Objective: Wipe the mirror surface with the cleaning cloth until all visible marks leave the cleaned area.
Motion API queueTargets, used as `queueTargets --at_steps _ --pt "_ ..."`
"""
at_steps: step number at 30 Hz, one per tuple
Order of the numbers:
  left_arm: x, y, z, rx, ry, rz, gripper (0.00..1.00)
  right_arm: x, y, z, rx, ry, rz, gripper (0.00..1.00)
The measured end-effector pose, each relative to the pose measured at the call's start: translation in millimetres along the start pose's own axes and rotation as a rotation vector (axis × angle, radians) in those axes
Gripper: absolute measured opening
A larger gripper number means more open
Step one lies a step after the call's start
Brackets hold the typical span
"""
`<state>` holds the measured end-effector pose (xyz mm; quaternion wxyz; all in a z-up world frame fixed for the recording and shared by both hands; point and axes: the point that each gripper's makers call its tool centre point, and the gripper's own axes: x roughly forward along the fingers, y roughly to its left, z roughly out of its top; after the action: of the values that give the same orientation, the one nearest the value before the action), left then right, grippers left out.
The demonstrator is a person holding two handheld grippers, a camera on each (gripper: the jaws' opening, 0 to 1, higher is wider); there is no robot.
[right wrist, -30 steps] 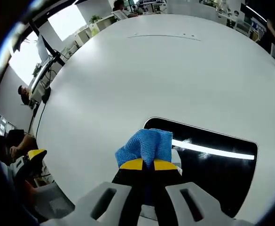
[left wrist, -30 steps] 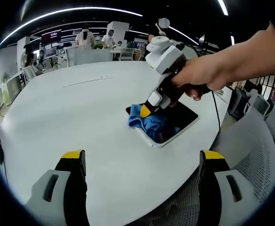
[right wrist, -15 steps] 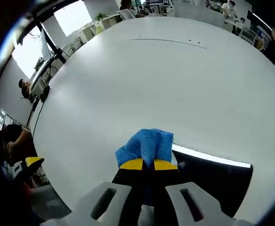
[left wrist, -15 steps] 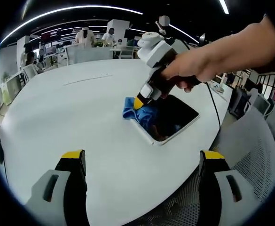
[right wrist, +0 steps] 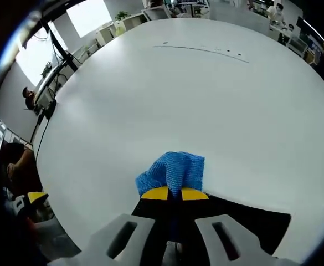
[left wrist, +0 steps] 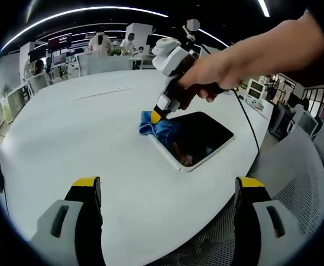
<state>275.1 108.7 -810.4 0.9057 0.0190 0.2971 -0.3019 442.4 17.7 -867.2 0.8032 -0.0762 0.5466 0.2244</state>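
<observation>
A dark rectangular mirror [left wrist: 198,137] with a white frame lies flat on the round white table [left wrist: 67,138]. In the left gripper view a person's hand holds my right gripper [left wrist: 155,117] over the mirror's far left corner, shut on a blue cleaning cloth [left wrist: 156,127] that rests on that corner. In the right gripper view the cloth [right wrist: 173,172] bunches above the yellow-tipped jaws of the right gripper [right wrist: 174,193], with the mirror [right wrist: 261,221] behind and to the right of them. My left gripper [left wrist: 167,191] hangs open near the table's front edge, well short of the mirror.
A grey mesh chair [left wrist: 294,183] stands at the right by the table's edge. Desks, screens and people [left wrist: 101,44] are in the background beyond the table. A cable [left wrist: 250,119] trails from the right gripper.
The right gripper has dragged the cloth across the mirror toward its far left corner, baring more dark glass. The left gripper has stayed put and open.
</observation>
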Motion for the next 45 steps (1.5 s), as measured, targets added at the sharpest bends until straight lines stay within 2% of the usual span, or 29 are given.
queueTargets --at_steps 6,9,16,45 --pt "0 0.5 1.8 -0.001 -0.01 0.0 0.99 0 -1 -1.3 -0.019 0.002 0.004 0.0" --pt "0 0.6 2.7 -0.002 -0.015 -0.001 0.99 2 -2 -0.4 0.009 -0.003 0.006 0.0" --pt "-1 -1.6 5.1 -0.002 -0.023 -0.008 0.99 -1 -1 -2.2 -0.017 -0.007 0.007 0.0" --pt "-3 -5.3 7.1 -0.013 -0.024 -0.017 0.99 -20 -56 -27.4 0.04 0.021 -0.058 0.0"
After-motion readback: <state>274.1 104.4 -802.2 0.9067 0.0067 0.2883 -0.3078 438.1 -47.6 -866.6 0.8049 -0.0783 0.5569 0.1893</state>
